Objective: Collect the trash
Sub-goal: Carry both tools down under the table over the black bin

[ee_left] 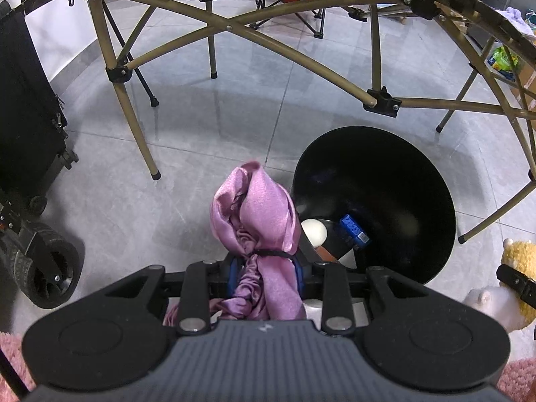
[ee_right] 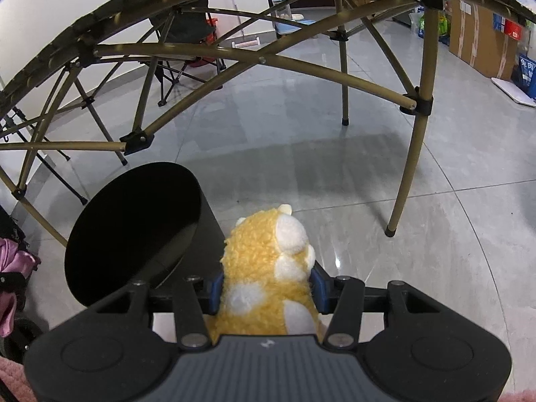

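Trash goes into the round black bin (ee_left: 395, 181), which stands on the glossy grey tiled floor (ee_left: 110, 207) just ahead and to the right of the left gripper (ee_left: 264, 268). Its fingers are clamped on a bunched, satiny pink cloth (ee_left: 264, 214). The right gripper (ee_right: 268, 288) squeezes a fuzzy yellow plush toy (ee_right: 264, 258), with the bin ahead-left. This looks like the drop-off step; each load must next be carried over the rim.

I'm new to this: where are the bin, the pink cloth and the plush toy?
Bin (ee_left: 435, 174), left wrist view, inner wall.
Pink cloth (ee_left: 268, 214), left wrist view, upper fold.
Plush toy (ee_right: 254, 251), right wrist view, yellow fur.
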`<state>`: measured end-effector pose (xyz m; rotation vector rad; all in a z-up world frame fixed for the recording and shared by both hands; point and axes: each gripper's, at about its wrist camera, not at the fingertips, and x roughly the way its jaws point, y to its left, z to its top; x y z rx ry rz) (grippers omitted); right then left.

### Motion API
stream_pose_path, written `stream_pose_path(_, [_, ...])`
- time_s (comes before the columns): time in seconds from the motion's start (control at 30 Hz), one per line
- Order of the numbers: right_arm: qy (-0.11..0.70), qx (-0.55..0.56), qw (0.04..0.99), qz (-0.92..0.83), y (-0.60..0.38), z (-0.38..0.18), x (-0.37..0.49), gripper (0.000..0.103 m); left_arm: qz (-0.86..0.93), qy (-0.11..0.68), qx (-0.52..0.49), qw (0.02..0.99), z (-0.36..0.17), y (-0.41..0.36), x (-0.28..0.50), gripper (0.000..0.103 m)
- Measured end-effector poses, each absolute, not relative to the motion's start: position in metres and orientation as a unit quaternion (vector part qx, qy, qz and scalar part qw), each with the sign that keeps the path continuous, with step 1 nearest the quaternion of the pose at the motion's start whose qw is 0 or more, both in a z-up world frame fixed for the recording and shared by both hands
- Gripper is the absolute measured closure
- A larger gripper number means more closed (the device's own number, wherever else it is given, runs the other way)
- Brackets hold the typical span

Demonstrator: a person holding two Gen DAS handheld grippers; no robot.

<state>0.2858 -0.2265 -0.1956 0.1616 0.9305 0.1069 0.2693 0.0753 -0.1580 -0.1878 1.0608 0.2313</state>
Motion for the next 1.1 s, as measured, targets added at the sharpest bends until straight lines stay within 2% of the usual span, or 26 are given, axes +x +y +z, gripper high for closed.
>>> stream_pose_path(0.37, [0.454, 0.09, 0.885, 0.048, -0.23, -0.199, 0.29, 0.054, 0.111, 0.514, -0.085, 0.846, -0.161, 0.065, 0.282, 0.072])
stream_pose_path(1.1, [0.455, 0.111, 0.883, 0.025, -0.258, -0.207, 0.292, 0.054, 0.062, 0.514, -0.064, 0.853, -0.155, -0.01, 0.331, 0.072])
